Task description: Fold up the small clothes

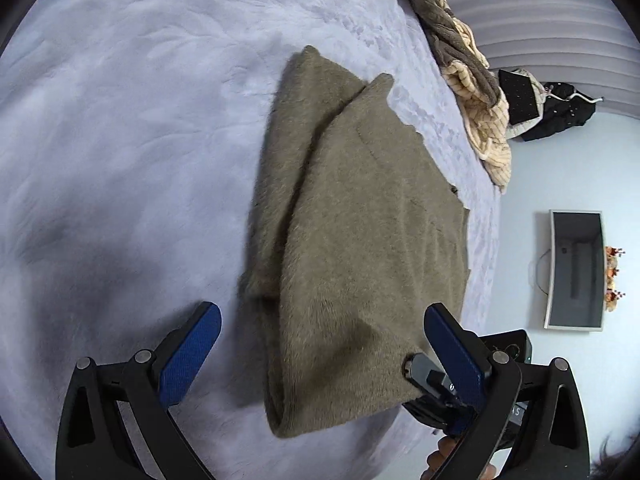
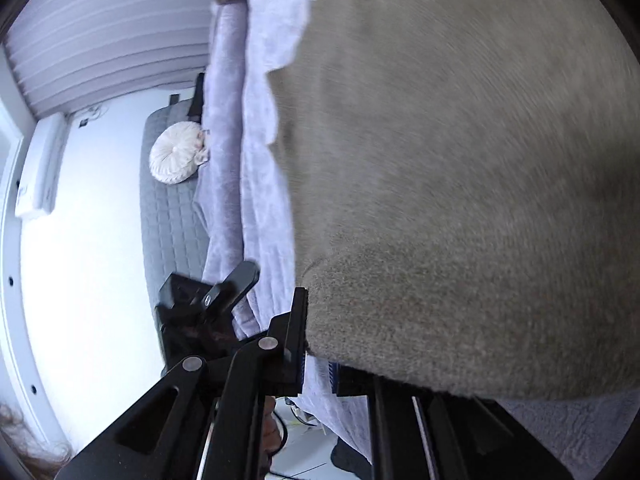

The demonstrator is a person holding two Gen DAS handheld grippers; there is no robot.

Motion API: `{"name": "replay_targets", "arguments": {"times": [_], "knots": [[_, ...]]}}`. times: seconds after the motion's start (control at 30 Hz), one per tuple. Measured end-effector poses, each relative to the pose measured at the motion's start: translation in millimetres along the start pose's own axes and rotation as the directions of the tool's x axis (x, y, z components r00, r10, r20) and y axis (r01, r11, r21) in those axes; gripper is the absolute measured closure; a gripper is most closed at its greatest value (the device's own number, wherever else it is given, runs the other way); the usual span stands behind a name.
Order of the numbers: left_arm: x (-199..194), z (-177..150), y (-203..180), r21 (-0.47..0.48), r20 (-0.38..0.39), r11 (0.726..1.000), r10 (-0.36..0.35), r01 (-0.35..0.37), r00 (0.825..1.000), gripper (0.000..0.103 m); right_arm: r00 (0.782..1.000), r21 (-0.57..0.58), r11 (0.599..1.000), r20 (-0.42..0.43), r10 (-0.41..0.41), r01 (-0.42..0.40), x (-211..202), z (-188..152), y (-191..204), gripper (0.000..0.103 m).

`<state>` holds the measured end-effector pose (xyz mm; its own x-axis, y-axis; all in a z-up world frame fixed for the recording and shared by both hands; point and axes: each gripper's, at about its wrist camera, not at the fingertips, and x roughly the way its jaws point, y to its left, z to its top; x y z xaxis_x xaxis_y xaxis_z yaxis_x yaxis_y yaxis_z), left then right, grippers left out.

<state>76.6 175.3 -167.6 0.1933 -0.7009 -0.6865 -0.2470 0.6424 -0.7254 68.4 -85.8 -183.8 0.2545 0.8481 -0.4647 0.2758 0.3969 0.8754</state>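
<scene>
One olive fuzzy garment [image 1: 360, 240] lay on the bed [image 1: 120, 120] — L tongs [image 1: 322, 334] gaped wide, R tongs [image 2: 320, 364] clamped its edge; two heaps of clothes behind.

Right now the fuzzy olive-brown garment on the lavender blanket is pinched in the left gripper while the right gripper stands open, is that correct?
Not quite: the sides are swapped. The right gripper pinches the olive-brown garment on the lavender blanket; the left gripper stands open, as the left wrist view shows.

L hand-held gripper [image 1: 322, 332] jaws spread wide, nothing gripped; R hand-held gripper [image 2: 316, 336] clamped shut.
</scene>
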Motion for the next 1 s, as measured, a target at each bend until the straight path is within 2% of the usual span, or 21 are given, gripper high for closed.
{"name": "replay_targets", "arguments": {"times": [0.07, 0.17, 0.3, 0.4, 0.47, 0.53, 0.63, 0.7, 0.73, 0.8, 0.87, 0.93, 1.0], "knots": [[8.0, 14.8, -4.4, -0.007, -0.014, 0.999, -0.049, 0.049, 0.999, 0.001, 1.0, -0.025, 1.0, 0.009, 0.009, -0.009, -6.0, 2.4, 9.4, 0.094], [22.2, 36.9, -17.5, 0.025, -0.032, 0.997, -0.068, 0.068, 0.997, 0.001, 1.0, -0.059, 0.998, 0.015, 0.017, -0.016, -11.0, 2.4, 19.8, 0.094], [41.1, 53.9, -42.5, 0.104, -0.063, 0.994, -0.029, 0.036, 0.998, 0.001, 1.0, -0.112, 0.994, 0.005, -0.003, 0.004, -11.5, 0.5, 30.7, 0.094], [49.6, 57.1, -68.3, 0.196, -0.056, 0.981, 0.001, 0.01, 0.998, 0.001, 1.0, -0.133, 0.991, -0.005, -0.026, 0.025, -11.5, -5.3, 30.3, 0.094], [57.1, 55.4, -84.6, 0.264, -0.043, 0.963, 0.057, -0.044, 0.997, 0.001, 0.998, -0.136, 0.989, -0.021, -0.06, 0.056, -8.8, -8.8, 26.6, 0.094], [65.6, 54.0, -92.5, 0.294, 0.008, 0.946, 0.138, -0.134, 0.99, 0.002, 0.995, -0.13, 0.989, -0.048, -0.083, 0.076, -7.4, -14.3, 21.1, 0.094], [80.1, 49.4, -95.1, 0.357, 0.038, 0.893, 0.281, -0.276, 0.959, 0.016, 0.986, -0.155, 0.98, -0.097, -0.138, 0.123, -6.1, -25.5, 20.2, 0.094], [85.6, 45.7, -90.6, 0.379, 0.046, 0.861, 0.348, -0.338, 0.937, 0.017, 0.974, -0.183, 0.97, -0.13, -0.184, 0.159, -7.0, -32.5, 21.1, 0.09], [87.4, 43.6, -89.1, 0.381, 0.05, 0.855, 0.361, -0.352, 0.931, 0.017, 0.965, -0.198, 0.961, -0.144, -0.22, 0.19, -8.9, -35.5, 22.2, 0.09], [88.3, 40.4, -87.2, 0.38, 0.059, 0.85, 0.371, -0.364, 0.927, 0.017, 0.942, -0.242, 0.936, -0.153, -0.298, 0.257, -14.2, -38.9, 25.6, 0.08], [88.8, 38.9, -86.5, 0.384, 0.067, 0.842, 0.383, -0.378, 0.921, 0.017, 0.93, -0.291, 0.909, -0.124, -0.346, 0.299, -25.8, -39.0, 32.6, 0.04], [88.5, 37.9, -84.6, 0.392, 0.077, 0.828, 0.406, -0.402, 0.911, 0.017, 0.929, -0.327, 0.889, -0.078, -0.363, 0.32, -39.6, -35.0, 40.9, 0.039], [91.9, 34.7, -88.6, 0.399, 0.091, 0.811, 0.429, -0.427, 0.899, 0.017, 0.918, -0.351, 0.862, -0.02, -0.397, 0.365, -52.9, -30.7, 45.2, 0.039]]}}
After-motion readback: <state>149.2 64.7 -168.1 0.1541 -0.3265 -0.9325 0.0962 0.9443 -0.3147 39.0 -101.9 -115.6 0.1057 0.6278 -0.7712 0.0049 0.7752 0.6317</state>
